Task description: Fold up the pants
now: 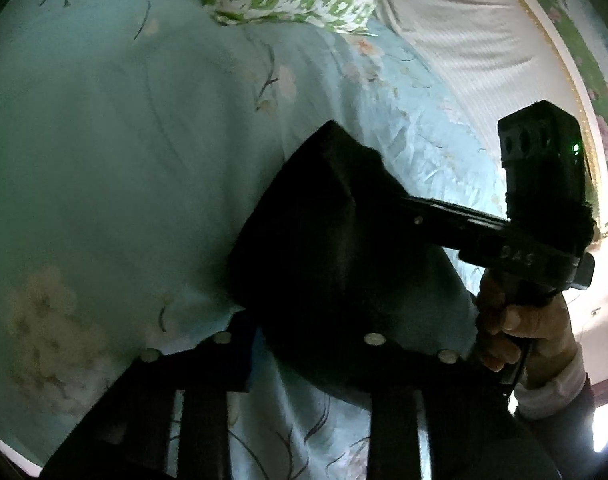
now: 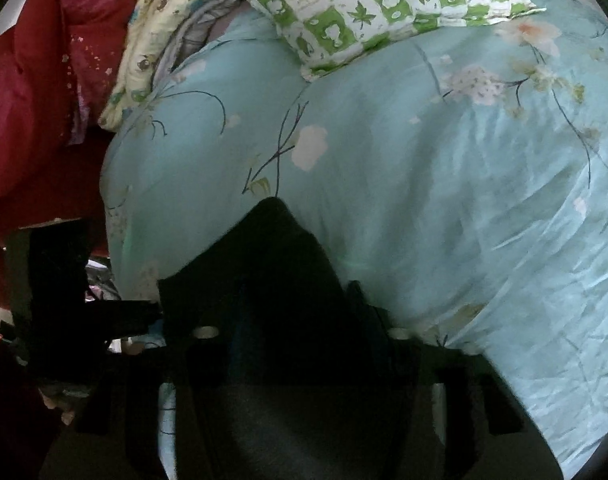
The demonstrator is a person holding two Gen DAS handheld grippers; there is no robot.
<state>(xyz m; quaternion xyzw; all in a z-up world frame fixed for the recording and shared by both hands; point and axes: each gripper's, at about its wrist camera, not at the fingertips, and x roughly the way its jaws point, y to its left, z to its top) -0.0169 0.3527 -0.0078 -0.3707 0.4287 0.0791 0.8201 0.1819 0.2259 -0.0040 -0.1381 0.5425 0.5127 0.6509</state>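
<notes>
The black pants (image 1: 324, 240) hang bunched above the light blue flowered bedspread (image 1: 124, 160). In the left wrist view my left gripper (image 1: 304, 344) is shut on the pants' lower part. My right gripper (image 1: 408, 206) comes in from the right, held by a hand (image 1: 520, 328), and its closed fingers pinch the same cloth. In the right wrist view the pants (image 2: 272, 280) fill the space between my right gripper's fingers (image 2: 296, 332), and my left gripper (image 2: 156, 312) grips the cloth from the left.
A green and white checked pillow (image 2: 384, 4) lies at the far side of the bedspread (image 2: 424, 200). A red blanket (image 2: 36, 100) and a yellow printed cloth (image 2: 156, 28) are piled at the left. A white striped sheet (image 1: 476, 52) and a framed headboard (image 1: 584, 80) are at the right.
</notes>
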